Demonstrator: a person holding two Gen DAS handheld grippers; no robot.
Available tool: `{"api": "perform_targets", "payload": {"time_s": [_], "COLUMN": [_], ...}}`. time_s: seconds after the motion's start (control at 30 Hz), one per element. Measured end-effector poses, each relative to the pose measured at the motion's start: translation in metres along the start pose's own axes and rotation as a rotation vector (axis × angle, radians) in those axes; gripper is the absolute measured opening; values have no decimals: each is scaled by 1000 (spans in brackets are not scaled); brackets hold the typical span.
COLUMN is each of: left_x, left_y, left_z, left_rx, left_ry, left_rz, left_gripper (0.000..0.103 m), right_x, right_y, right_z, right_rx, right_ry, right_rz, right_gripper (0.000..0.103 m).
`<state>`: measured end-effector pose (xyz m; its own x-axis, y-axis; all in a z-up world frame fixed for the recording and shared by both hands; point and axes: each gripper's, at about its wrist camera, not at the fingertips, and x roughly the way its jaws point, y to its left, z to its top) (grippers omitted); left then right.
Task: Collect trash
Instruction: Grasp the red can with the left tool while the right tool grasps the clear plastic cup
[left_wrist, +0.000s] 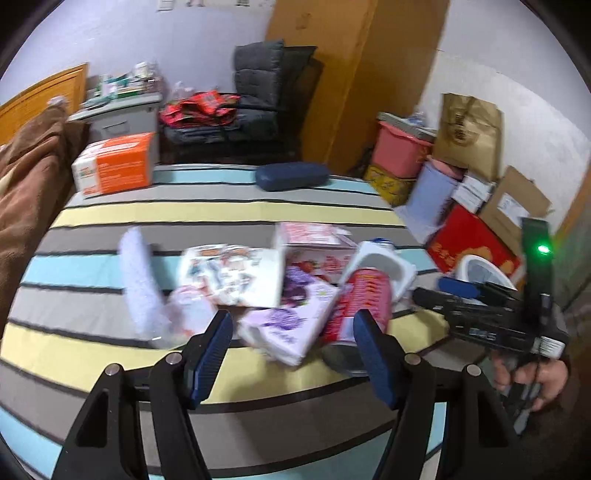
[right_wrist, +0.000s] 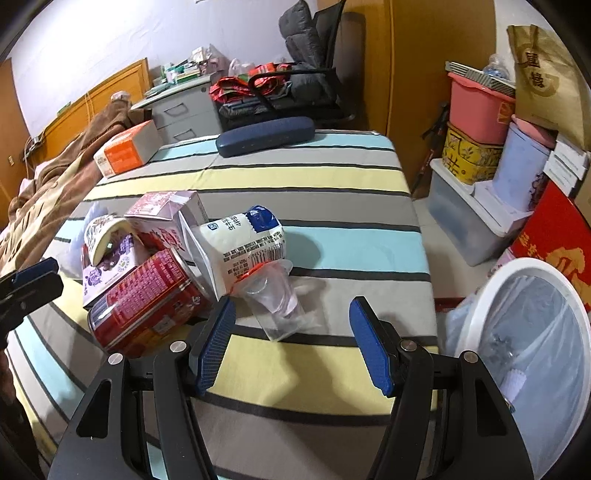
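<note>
Right gripper (right_wrist: 293, 341), jaws apart, empty, nearest | clear plastic cup (right_wrist: 275, 306) on its side just ahead, long axis along jaws, near table's (right_wrist: 332, 173) right edge | left gripper (left_wrist: 295, 354) also apart, over red can (left_wrist: 360, 306)

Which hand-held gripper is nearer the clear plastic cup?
Right. The right hand-held gripper is open just short of the clear plastic cup; the left hand-held gripper is open farther left, by the red can.

Left claw (left_wrist: 293, 350) is hovering with jaws spread over a blurred trash pile on the striped desk (left_wrist: 229, 212): red can (left_wrist: 360, 306), purple carton (left_wrist: 295, 317), white carton (left_wrist: 380, 260). Right claw (left_wrist: 456, 290) is reaching in from the right, beside a white bin (left_wrist: 484, 273).
</note>
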<state>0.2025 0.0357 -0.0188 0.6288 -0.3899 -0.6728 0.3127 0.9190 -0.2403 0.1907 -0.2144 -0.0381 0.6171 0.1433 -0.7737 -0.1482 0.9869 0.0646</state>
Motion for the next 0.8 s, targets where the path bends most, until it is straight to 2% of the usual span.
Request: {"api": "perform_targets", "payload": {"time_s": [0.1,0.17,0.5,0.63,0.8], "left_x": [5,9,30,39,49], "left_y": [-11,-20,-51,-58,-63], "left_z": [2,3,10,8,8], "left_rx": [31,58,151,176,195], "left_ry": [14,25,83,104,130], "left_rz": [-23,-37,-88,-53,-50], "left_gripper": [70,70,70,70,70], "right_x": [4,6,9,7,6], "right_y": [-1,-3,-12,-19,-26], "right_z": [2,3,2,1,1], "right_rx": [-1,-5,-4,9,28], "right_ry": [11,19,39,33,28], "right_rz": [35,47,87,76,70], "right_gripper": [62,44,38,36,36]}}
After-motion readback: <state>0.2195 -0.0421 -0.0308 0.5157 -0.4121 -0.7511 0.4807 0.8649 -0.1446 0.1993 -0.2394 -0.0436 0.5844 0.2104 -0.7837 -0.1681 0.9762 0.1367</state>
